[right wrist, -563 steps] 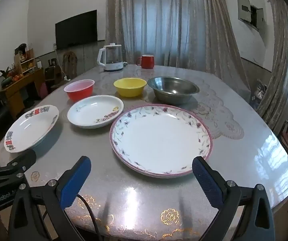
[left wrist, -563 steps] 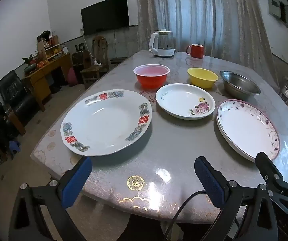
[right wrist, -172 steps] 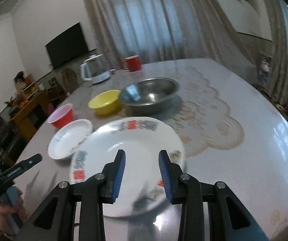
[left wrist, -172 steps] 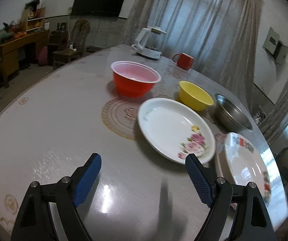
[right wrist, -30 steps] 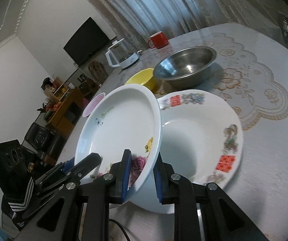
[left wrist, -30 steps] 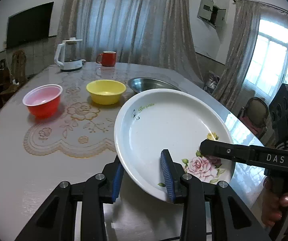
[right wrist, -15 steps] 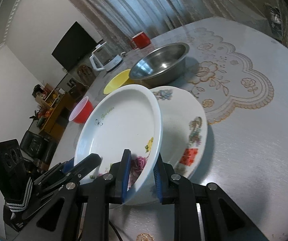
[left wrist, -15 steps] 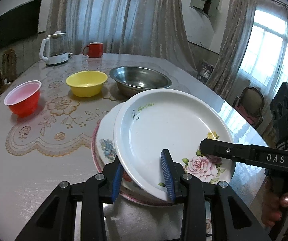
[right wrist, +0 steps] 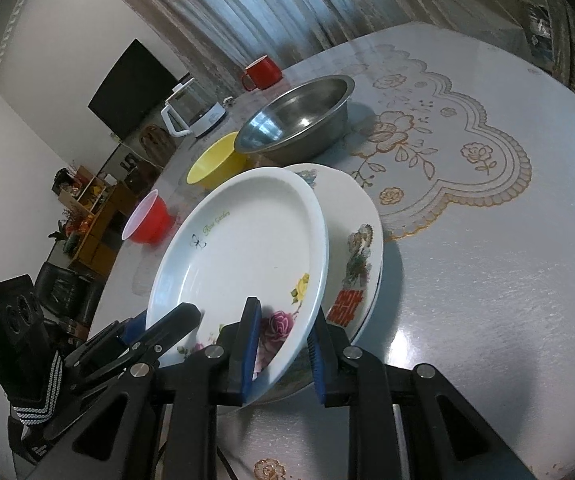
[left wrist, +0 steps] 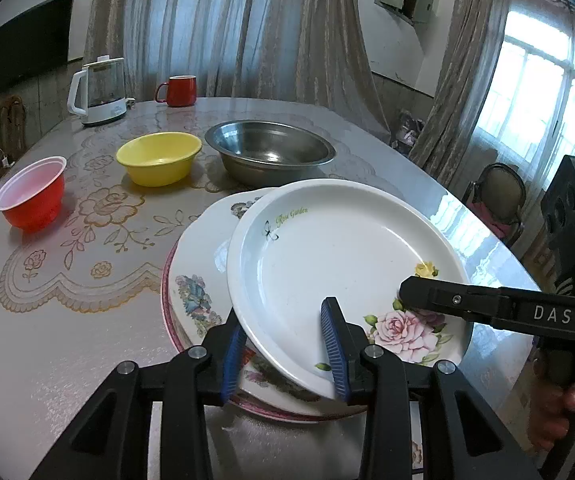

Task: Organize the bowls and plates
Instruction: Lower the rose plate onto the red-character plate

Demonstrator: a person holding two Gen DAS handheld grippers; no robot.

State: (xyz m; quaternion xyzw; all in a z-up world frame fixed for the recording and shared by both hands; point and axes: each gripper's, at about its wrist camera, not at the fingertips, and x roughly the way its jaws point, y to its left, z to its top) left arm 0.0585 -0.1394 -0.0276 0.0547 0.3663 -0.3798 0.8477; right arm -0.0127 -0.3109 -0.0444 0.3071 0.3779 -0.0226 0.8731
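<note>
Presently, the scene reads as follows.
Rose plate (left wrist: 339, 264): white, a pink rose and "Rose Garden" printed on it; held tilted above the stack, its near rim carried by both grippers.
Left gripper (left wrist: 283, 354): blue-padded fingers (left wrist: 333, 350) pinching the near-left rim of the rose plate, one inside the dish, one beneath it.
Right gripper (right wrist: 281, 350): fingers (right wrist: 249, 346) pinching the near-right rim of the same plate, one pad on the rose print, the other behind the rim.
Stack (left wrist: 191, 280): a white plate with red and blue motifs lying on a pink-rimmed plate (left wrist: 166, 280), flat on the counter (left wrist: 67, 344), directly under the rose plate; whether the tilted plate's lower edge touches the stack is hard to say.
Steel bowl (left wrist: 269, 152): just beyond the stack.
Yellow bowl (left wrist: 159, 158): left of the steel bowl, close beside it.
Red bowl (left wrist: 31, 192): further left, apart from the yellow one.
Far end: a white kettle (left wrist: 97, 90) and a red mug (left wrist: 179, 90), near each other.
Person: a hand (left wrist: 559, 412) at the near right, on the right gripper's handle.
</note>
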